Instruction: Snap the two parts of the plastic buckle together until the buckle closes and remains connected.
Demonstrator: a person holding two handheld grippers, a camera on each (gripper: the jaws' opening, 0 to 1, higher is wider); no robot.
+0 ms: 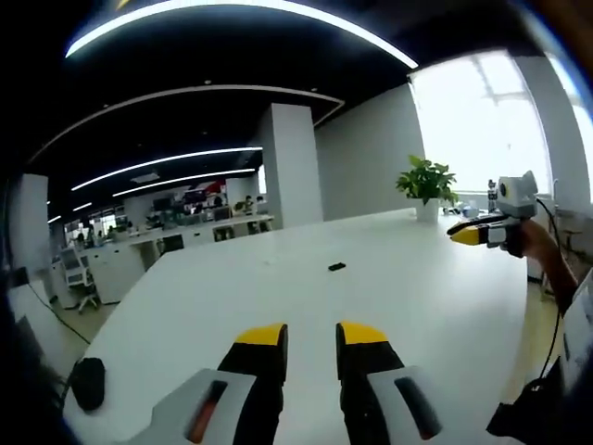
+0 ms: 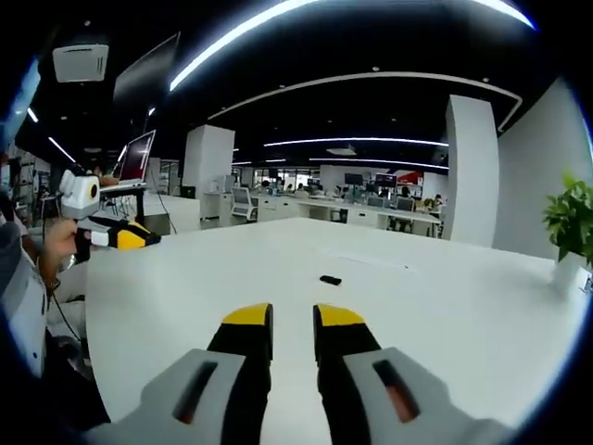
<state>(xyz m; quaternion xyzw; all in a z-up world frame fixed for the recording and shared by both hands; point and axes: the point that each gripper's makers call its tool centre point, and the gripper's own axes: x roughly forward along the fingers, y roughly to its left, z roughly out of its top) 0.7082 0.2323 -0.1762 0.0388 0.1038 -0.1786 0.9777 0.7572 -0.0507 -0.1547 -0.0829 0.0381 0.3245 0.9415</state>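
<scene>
Left gripper (image 1: 311,336) with yellow-tipped black jaws parted a little, nothing between them, hovering over the big white tabletop (image 1: 417,306); same deal for the right gripper (image 2: 293,317), jaws slightly apart and empty. Small black plastic buckle (image 1: 336,267) lying flat out on the table well ahead of both pairs of jaws, too tiny to tell whether joined or not; potted green plant (image 1: 426,185) at the far edge.
</scene>
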